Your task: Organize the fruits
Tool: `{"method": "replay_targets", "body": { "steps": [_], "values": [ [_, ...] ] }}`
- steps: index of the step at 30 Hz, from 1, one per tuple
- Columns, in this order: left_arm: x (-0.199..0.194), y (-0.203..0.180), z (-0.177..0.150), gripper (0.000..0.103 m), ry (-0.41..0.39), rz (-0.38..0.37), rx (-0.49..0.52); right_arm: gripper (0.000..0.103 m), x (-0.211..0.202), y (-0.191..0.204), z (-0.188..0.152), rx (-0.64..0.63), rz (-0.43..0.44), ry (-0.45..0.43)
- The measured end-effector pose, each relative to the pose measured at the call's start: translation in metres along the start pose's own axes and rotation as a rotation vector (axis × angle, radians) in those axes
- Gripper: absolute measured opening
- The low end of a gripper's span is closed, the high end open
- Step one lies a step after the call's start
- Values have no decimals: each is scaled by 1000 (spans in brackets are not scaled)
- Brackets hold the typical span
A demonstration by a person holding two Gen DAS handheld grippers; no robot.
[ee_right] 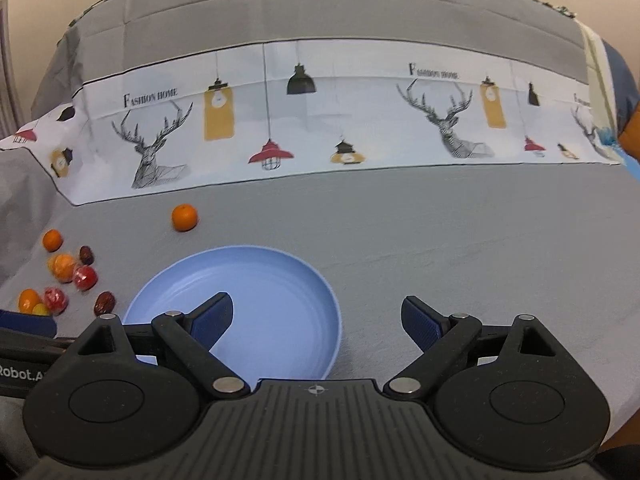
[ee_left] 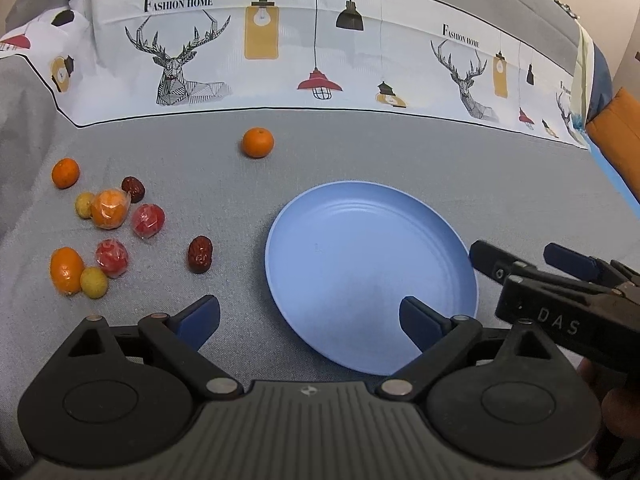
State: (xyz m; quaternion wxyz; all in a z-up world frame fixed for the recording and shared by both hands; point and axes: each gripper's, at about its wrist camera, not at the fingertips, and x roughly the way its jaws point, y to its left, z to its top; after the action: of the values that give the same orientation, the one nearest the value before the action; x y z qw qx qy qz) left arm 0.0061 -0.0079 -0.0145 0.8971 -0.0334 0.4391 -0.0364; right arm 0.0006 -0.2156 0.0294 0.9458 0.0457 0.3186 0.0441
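Observation:
An empty blue plate (ee_left: 372, 272) lies on the grey cloth; it also shows in the right wrist view (ee_right: 240, 304). Left of it lie small fruits: several oranges, one alone at the back (ee_left: 258, 143) (ee_right: 185, 218), a wrapped orange (ee_left: 109, 208), two wrapped red fruits (ee_left: 148, 221), two red dates (ee_left: 200, 254), two yellow fruits (ee_left: 94, 282). My left gripper (ee_left: 310, 320) is open and empty at the plate's near left edge. My right gripper (ee_right: 318, 320) is open and empty over the plate's near right edge; it also shows in the left wrist view (ee_left: 524, 262).
The cloth's white band (ee_left: 320, 60) with deer and lamp prints runs across the back. An orange object (ee_left: 620, 132) sits at the far right edge. Bare grey cloth (ee_right: 480, 248) stretches right of the plate.

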Motion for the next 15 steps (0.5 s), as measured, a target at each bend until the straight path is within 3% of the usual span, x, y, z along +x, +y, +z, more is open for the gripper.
{"method": "replay_targets", "body": {
  "steps": [15],
  "values": [
    [3, 2, -1, 98, 7, 20, 13, 92, 3, -1, 3, 4, 26, 67]
  ]
}}
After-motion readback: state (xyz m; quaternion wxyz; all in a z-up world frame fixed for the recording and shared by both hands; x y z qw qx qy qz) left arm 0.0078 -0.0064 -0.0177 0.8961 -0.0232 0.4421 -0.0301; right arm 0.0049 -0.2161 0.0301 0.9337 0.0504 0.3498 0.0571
